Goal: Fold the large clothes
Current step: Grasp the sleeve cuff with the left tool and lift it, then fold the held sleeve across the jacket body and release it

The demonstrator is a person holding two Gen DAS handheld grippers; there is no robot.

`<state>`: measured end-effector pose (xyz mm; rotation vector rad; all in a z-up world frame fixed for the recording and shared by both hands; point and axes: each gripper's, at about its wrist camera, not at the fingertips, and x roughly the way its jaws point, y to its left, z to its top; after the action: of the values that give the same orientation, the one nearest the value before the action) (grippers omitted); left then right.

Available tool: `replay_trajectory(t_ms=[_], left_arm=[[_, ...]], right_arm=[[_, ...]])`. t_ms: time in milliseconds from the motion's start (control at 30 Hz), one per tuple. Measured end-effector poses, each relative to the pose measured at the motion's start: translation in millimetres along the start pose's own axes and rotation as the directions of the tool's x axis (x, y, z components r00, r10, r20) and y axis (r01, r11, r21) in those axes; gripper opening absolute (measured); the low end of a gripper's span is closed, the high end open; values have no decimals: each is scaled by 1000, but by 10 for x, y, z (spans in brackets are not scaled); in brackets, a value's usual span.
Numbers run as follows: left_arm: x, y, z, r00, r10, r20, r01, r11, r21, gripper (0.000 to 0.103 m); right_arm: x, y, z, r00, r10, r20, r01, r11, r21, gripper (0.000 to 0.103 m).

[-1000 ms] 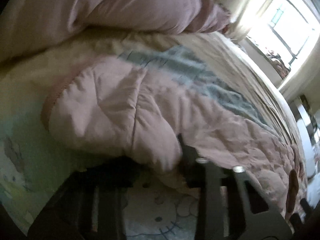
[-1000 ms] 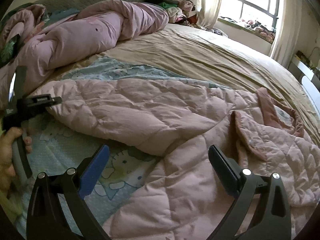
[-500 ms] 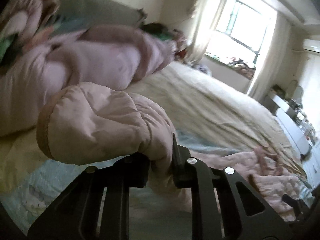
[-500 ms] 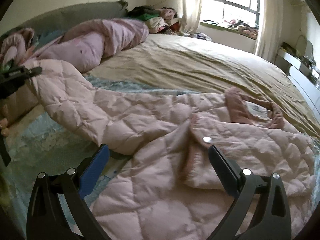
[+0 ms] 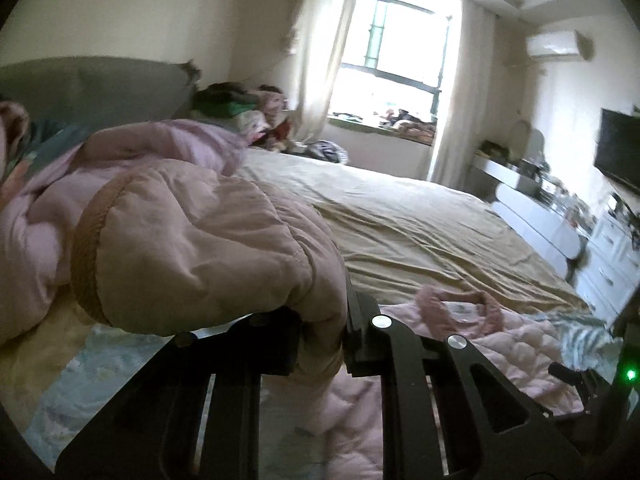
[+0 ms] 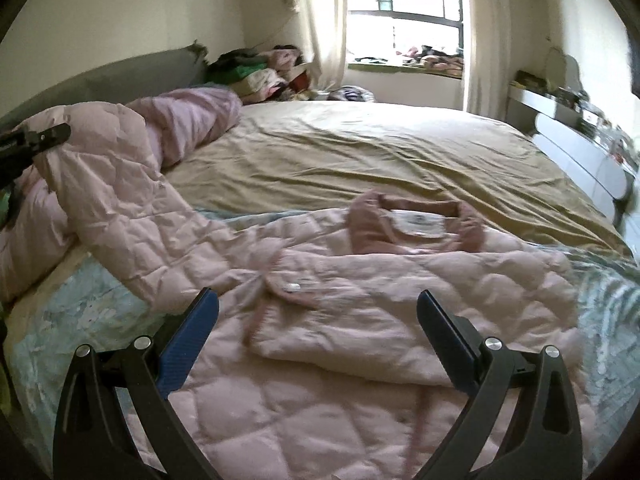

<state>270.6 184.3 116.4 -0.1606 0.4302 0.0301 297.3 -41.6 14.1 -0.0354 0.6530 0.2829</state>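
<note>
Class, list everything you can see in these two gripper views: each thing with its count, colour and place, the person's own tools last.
quilted jacket: one, pale pink, spread on the bed
sleeve: one, pink, lifted at left
duvet: one, lilac, bunched by the headboard
bed sheet: one, tan, far half
clothes pile: one, mixed colours, far corner
window: one, bright, far wall
left gripper: black, clamped on the sleeve
right gripper: blue pads, open above the jacket
</note>
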Motion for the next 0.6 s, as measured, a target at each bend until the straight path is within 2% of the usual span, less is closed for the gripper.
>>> replay_trajectory(t_ms=[333,600], left_arm=[[212,-895,-90,994,-105,-38,107,991,80,9],[381,-1438,-333,977,-189,-97,202,967,155,9]], right_arm=[[-304,-847,-118,996,-85,16,83,992,92,99],[-418,-1314,-235,991,-136,12,132,979,154,99]])
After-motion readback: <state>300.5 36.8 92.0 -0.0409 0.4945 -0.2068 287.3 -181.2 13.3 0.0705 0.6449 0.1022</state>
